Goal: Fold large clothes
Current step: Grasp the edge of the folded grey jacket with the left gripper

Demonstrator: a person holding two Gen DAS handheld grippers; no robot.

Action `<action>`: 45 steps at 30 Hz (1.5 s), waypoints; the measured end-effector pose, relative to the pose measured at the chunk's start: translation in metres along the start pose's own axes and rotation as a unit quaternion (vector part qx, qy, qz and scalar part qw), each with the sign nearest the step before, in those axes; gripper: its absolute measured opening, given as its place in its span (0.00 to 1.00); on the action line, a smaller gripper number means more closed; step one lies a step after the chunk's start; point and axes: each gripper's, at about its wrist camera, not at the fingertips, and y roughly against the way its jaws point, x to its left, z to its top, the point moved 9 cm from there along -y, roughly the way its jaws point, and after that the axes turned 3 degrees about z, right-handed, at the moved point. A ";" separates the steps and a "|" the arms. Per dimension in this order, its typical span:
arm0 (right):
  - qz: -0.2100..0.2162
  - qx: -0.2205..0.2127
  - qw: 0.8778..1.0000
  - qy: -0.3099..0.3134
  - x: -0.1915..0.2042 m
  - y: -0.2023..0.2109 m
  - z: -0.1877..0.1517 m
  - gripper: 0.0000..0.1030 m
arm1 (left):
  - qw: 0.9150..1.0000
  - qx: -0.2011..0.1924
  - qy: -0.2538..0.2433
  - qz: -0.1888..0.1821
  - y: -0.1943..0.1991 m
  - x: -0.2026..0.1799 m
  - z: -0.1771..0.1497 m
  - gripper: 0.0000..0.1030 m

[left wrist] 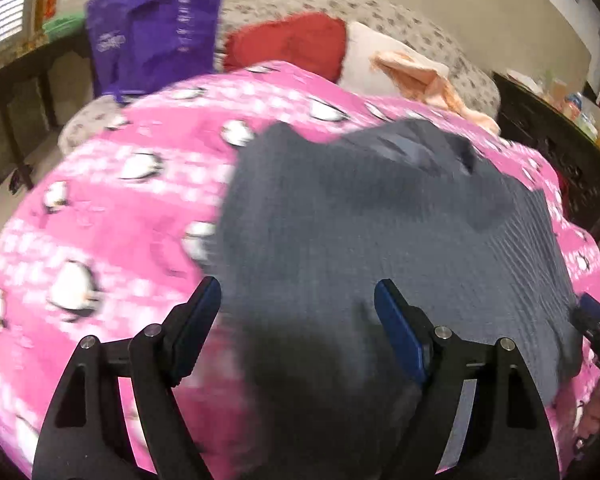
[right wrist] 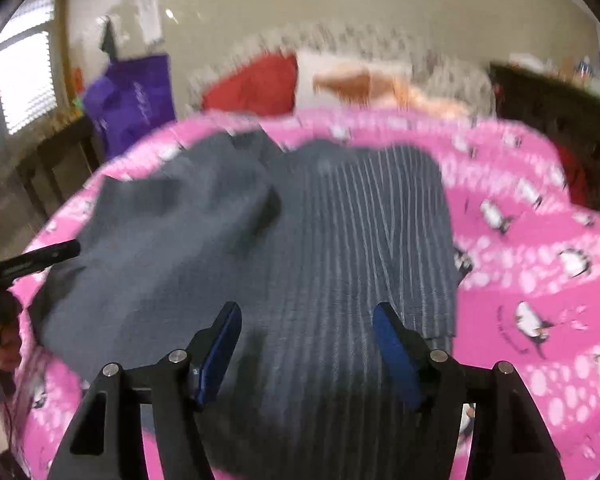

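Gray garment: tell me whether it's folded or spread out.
Partly folded: the gray garment has one flap doubled over its left side, the rest lying flat on the pink blanket.

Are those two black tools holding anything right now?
No. The left tool and right tool both gape open above the grey ribbed knit garment; nothing sits between their blue pads.
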 end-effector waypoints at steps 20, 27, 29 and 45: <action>-0.016 0.045 0.999 0.025 0.002 -0.025 -0.054 0.89 | 0.980 0.084 0.075 -0.162 -0.057 0.023 0.003 0.79; -0.014 0.046 0.999 0.023 0.003 -0.025 -0.055 0.89 | 0.967 0.129 0.032 -0.219 -0.033 0.013 -0.018 0.79; -0.014 0.046 0.999 0.023 0.002 -0.025 -0.054 0.89 | 0.968 0.130 0.021 -0.214 -0.031 0.013 -0.018 0.79; -0.013 0.045 0.999 0.022 0.004 -0.025 -0.055 0.90 | 0.980 0.103 0.036 -0.167 -0.053 0.019 0.018 0.65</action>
